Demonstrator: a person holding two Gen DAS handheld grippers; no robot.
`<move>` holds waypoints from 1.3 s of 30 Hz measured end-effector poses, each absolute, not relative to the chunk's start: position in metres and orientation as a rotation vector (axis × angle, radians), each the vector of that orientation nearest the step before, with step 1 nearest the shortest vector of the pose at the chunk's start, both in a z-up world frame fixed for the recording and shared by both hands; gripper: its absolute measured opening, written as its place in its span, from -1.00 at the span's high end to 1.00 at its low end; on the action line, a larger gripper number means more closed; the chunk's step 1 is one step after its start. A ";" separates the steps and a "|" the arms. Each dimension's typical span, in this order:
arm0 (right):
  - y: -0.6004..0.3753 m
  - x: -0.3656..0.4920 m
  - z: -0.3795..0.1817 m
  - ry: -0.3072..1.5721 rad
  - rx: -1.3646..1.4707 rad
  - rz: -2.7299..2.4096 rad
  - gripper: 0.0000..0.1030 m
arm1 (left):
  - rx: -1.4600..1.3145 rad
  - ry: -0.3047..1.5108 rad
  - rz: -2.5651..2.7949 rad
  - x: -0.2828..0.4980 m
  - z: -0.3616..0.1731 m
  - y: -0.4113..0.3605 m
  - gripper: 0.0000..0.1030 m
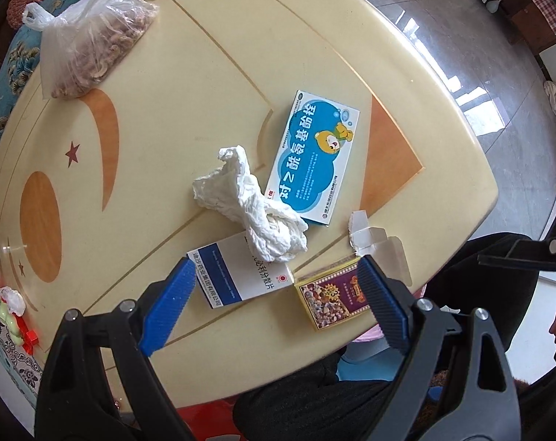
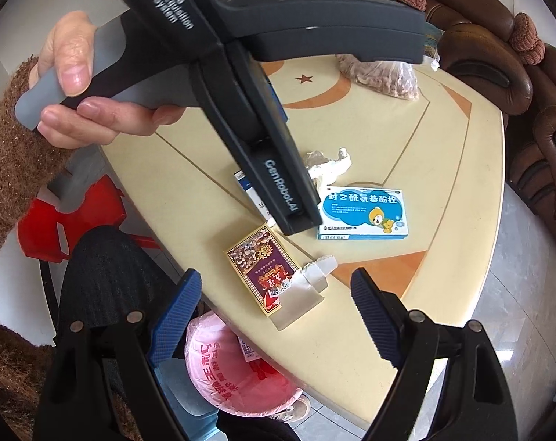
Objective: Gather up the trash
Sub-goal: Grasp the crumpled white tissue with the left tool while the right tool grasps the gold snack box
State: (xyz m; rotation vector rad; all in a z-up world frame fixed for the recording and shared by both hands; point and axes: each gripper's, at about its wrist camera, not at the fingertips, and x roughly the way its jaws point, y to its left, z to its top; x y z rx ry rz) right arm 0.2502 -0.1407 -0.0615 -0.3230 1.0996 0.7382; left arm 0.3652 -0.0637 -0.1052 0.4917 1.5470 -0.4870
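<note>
- On the cream tabletop with orange inlay, every piece of trash I can see lies uncollected: a crumpled white tissue, a blue-and-white medicine box with a cartoon bear, a white-and-blue flat carton partly under the tissue, and a gold-edged purple small box with its torn silvery flap near the table's edge.
- Judging by this, the collecting has hardly begun; all four items remain to be picked up.
- Left hand-held gripper hangs above the white-and-blue carton and the purple box, blue pads spread wide, nothing between them.
- Right hand-held gripper is likewise wide and empty, aimed toward the purple box and the table's edge.
- Below that edge in the right wrist view sits a bin lined with a pink plastic bag; some paper seems to lie inside, though I cannot tell what. It looks like the likely destination.
- Farther off, a clear plastic bag of brownish bits rests at the far side; whether it counts as trash I cannot tell.
- A hand with a brown fuzzy sleeve grips the left tool's grey handle.
</note>
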 end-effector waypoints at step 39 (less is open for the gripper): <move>-0.083 0.268 -0.175 1.134 -0.530 0.843 -0.24 | 0.087 1.736 -0.504 0.450 -0.188 -0.016 0.33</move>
